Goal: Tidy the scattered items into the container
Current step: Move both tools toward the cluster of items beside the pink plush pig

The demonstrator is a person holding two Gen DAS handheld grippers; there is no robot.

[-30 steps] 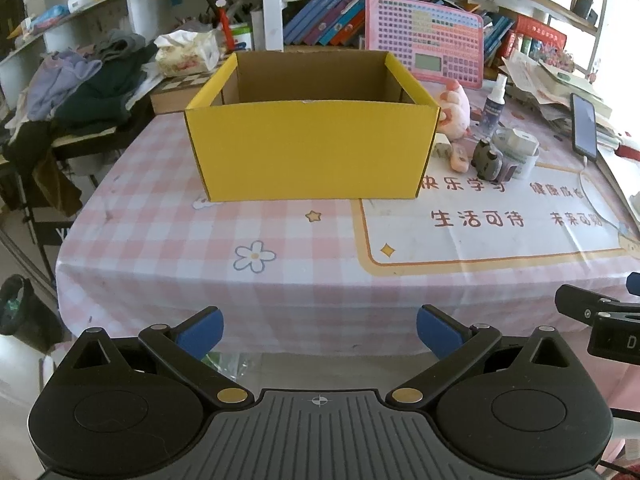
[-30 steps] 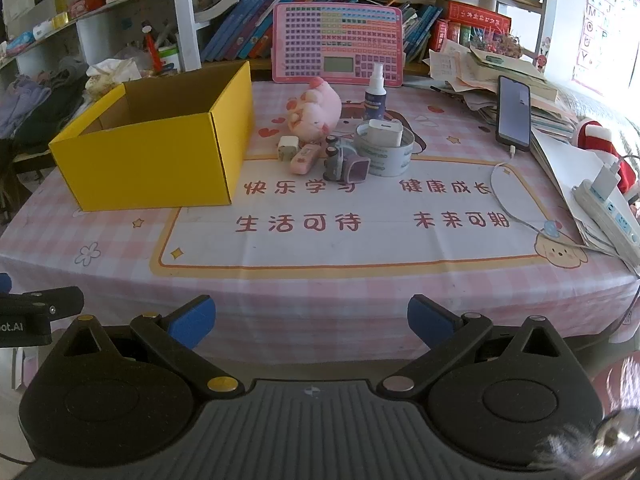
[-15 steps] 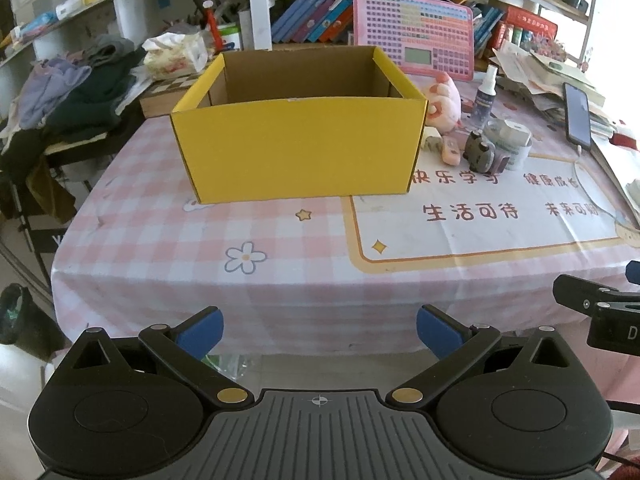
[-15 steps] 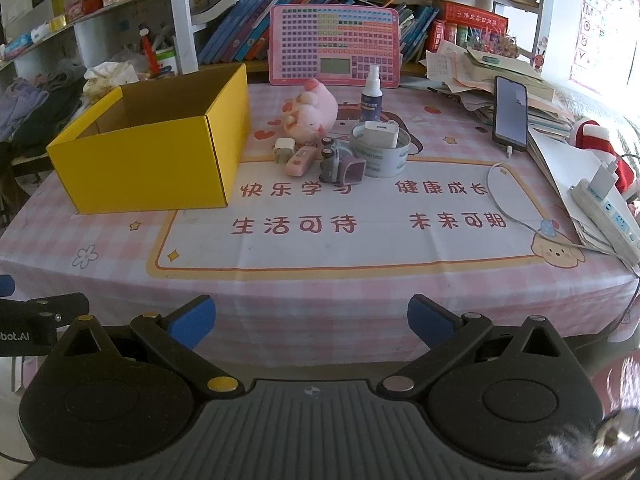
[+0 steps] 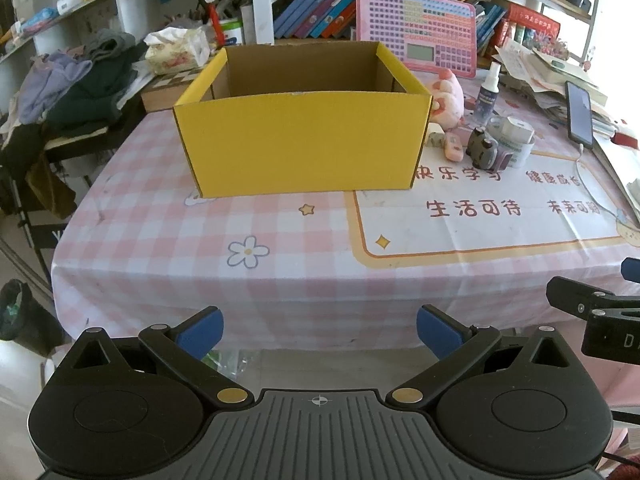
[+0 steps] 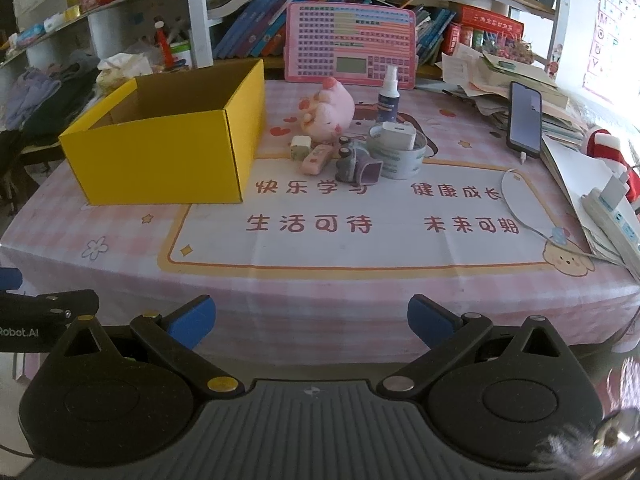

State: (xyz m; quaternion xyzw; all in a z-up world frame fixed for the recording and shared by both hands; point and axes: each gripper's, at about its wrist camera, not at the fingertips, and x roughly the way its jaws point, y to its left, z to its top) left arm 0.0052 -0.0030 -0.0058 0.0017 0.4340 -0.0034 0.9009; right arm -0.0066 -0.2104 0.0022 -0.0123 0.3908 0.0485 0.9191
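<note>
Yellow box (image 6: 168,148) sits open-topped on the left part of the table (image 6: 360,248); what shows of its inside is bare brown cardboard. From the left wrist view the box (image 5: 302,144) stands square ahead, front wall facing the camera.

Scattered items lie just right of the box in a tight cluster: pink plush pig (image 6: 330,110), small white cube (image 6: 300,148) and pink flat case (image 6: 316,159) side by side, grey toy with a purple end (image 6: 356,164), roll of tape (image 6: 396,158) with a white charger (image 6: 398,134) resting on its top. Spray bottle (image 6: 387,92) stands upright behind the roll. Whether the pig touches the box cannot be told.

Further out: pink learning tablet (image 6: 350,46) leaning against the bookshelf, phone (image 6: 525,118) propped on a paper stack at the right, power strip (image 6: 612,220) at the right edge.

Left gripper (image 5: 320,330) hovers off the near table edge, jaws spread wide, nothing between them. Right gripper (image 6: 312,316) the same: short of the table, jaws spread, empty. Each gripper's side shows in the other's view.
</note>
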